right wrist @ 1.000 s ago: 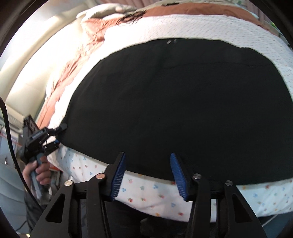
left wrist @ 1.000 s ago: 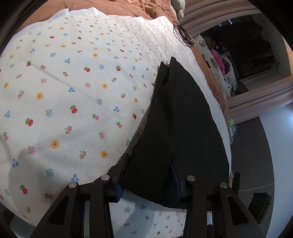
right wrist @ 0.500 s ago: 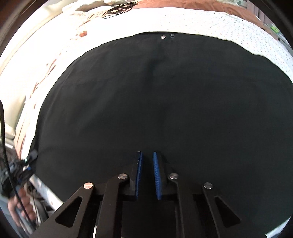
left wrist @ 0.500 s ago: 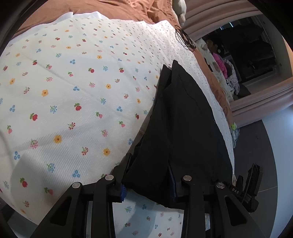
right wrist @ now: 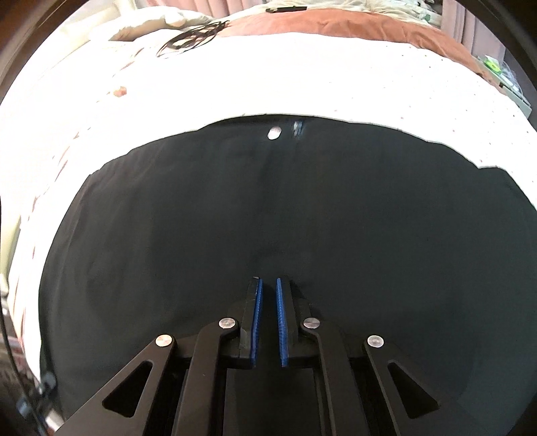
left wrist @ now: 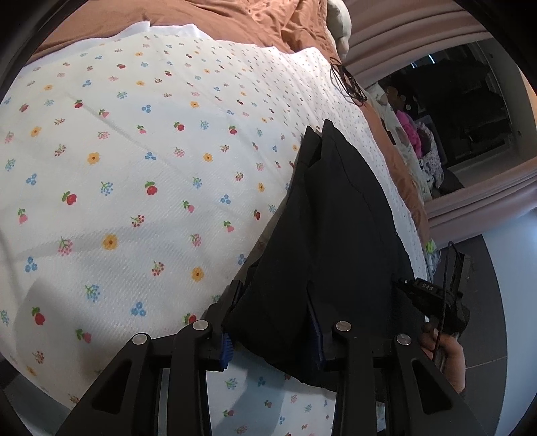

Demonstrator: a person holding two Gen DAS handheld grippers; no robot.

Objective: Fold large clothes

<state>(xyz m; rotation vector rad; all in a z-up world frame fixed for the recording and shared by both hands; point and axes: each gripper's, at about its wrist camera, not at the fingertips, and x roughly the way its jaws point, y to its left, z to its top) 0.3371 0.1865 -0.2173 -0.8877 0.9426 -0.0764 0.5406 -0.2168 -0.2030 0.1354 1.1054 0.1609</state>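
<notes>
Holding a corner of the black garment [left wrist: 339,234], your left gripper [left wrist: 272,338] sits at the bottom centre of the left wrist view. Its jaws stand fairly wide apart, and a thick fold of the dark cloth fills the space between the blue pads [left wrist: 227,347]; whether the pads really press the cloth, you cannot tell from this view. The garment runs from the jaws up toward the centre right of the frame, lying on the white floral sheet [left wrist: 134,187] of the bed. Above the sheet, at the top of the frame, you see the brown blanket [left wrist: 214,20], and a black cable [left wrist: 347,84] lies at the upper right edge of the sheet. At the lower right your right hand [left wrist: 446,355] holds the other gripper handle, where small white letters read "DAS".

In the right wrist view, your right gripper [right wrist: 268,322] is at the bottom centre, low over the wide spread of the garment [right wrist: 268,218]. Its jaws are almost together, with only a narrow slit between the blue pads [right wrist: 257,322], and nothing shows in that slit. Two small pale fasteners [right wrist: 273,133] sit at the far edge of the garment, upper centre. No brand label is readable on the cloth.
</notes>
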